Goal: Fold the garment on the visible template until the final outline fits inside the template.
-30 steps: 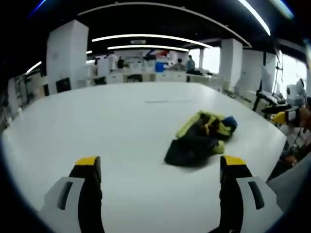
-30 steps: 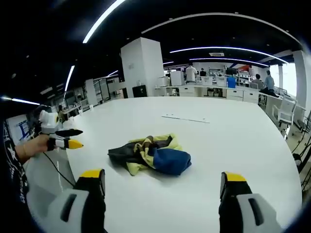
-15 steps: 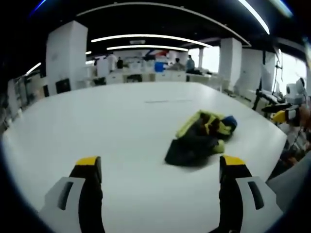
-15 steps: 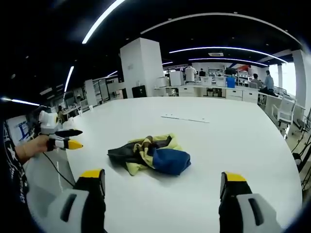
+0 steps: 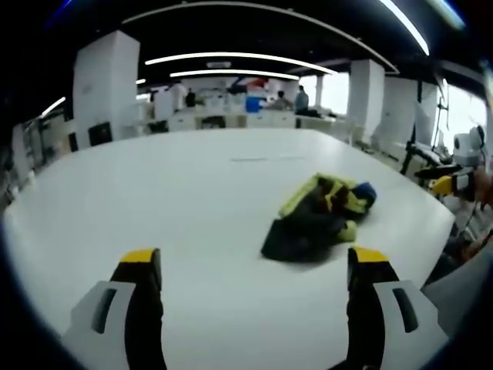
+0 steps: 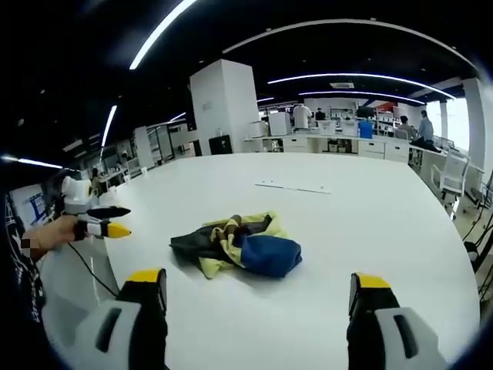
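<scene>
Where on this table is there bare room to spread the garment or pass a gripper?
Bare white table surrounds the crumpled garment on all sides: widest beyond it toward the faint marks, also between it and the right gripper. Nothing crowds it.

A broad white surface [image 5: 177,193] with rounded edges is seen stretching ahead of both hand-held grippers. A crumpled garment [image 5: 316,216] in dark, yellow-green and blue cloth is bunched in a heap directly on it, ahead and to the right in the left gripper view, and ahead, slightly left of centre, in the right gripper view [image 6: 235,245]. Farther out beyond the garment, a faint thin line [image 6: 293,188] is marked on the surface; what it is cannot be told.
</scene>
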The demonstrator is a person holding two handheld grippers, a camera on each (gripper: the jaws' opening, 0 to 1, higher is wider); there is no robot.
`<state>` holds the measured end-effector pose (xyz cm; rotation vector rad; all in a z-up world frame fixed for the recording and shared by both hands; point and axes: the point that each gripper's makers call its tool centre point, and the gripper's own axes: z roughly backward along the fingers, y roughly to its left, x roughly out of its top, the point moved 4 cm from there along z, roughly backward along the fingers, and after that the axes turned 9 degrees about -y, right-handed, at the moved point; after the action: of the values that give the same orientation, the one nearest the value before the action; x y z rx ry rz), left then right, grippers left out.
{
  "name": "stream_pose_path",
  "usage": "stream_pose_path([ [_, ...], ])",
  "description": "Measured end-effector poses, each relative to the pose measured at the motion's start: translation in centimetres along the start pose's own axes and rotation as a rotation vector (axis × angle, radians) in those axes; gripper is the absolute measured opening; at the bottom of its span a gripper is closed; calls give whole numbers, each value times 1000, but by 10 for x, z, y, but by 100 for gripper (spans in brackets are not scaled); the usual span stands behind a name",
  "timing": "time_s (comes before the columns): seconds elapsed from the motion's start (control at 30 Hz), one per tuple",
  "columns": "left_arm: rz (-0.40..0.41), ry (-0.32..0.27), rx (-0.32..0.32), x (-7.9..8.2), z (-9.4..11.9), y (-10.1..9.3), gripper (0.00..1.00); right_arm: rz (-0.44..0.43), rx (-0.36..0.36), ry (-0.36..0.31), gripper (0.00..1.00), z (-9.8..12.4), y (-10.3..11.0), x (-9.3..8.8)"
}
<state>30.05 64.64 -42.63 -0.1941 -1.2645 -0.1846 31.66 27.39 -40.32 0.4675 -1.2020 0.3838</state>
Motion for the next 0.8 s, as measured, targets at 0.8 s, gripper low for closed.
stream_pose_path([
  [0.8,-9,15,-47,-3,-1,-11,91,-20,-12,-12,98,0,-7,-4],
])
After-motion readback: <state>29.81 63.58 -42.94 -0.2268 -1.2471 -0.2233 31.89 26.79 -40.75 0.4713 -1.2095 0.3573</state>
